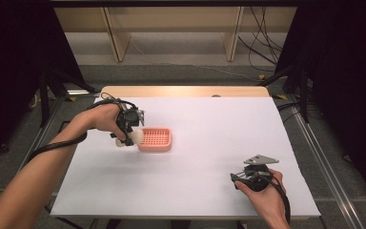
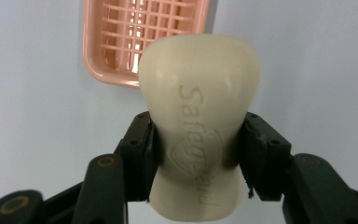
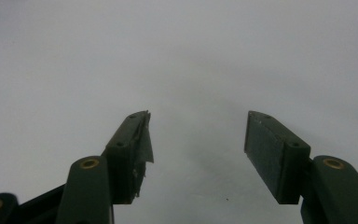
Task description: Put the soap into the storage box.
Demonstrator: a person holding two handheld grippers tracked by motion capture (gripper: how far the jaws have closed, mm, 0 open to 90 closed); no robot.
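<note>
The left gripper is clamping a cream soap bar embossed "Safeguard", hovering at the left edge of the pink soap dish on the white bench. The right gripper is holding its fingers wide, gripping nothing.

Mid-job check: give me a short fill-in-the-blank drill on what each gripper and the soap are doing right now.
1. The left gripper is shut on a cream-coloured bar of ____.
2. The pink slotted plastic tray lies on the ____ table cover.
3. The right gripper has its jaws ____ and holds nothing.

Missing words: soap; white; open
</note>
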